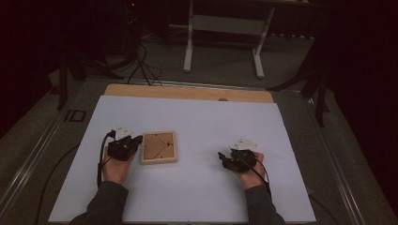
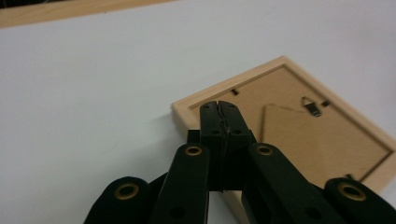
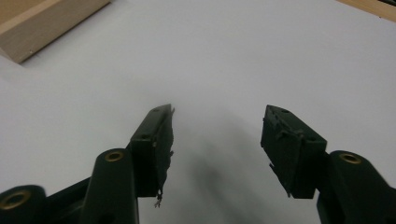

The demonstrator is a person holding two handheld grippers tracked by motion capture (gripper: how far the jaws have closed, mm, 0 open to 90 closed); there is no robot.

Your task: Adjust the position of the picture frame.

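The wooden picture frame (image 1: 159, 147) lies face down on the white sheet (image 1: 197, 187) that covers the tabletop (image 1: 187, 92), left of the middle, its brown backing board up with a small metal hanger (image 2: 314, 106) and a fold-out stand showing. The left tongs (image 1: 136, 139) sit at the frame's left edge; in the left gripper view they are pressed together with nothing between them, their tips over the frame's near corner, though whether they touch the wood I cannot tell. The right tongs (image 1: 221, 156) are well apart from the frame, to its right over bare white sheet, spread with nothing between them. A sleeved forearm (image 1: 109, 202) comes in behind each hand
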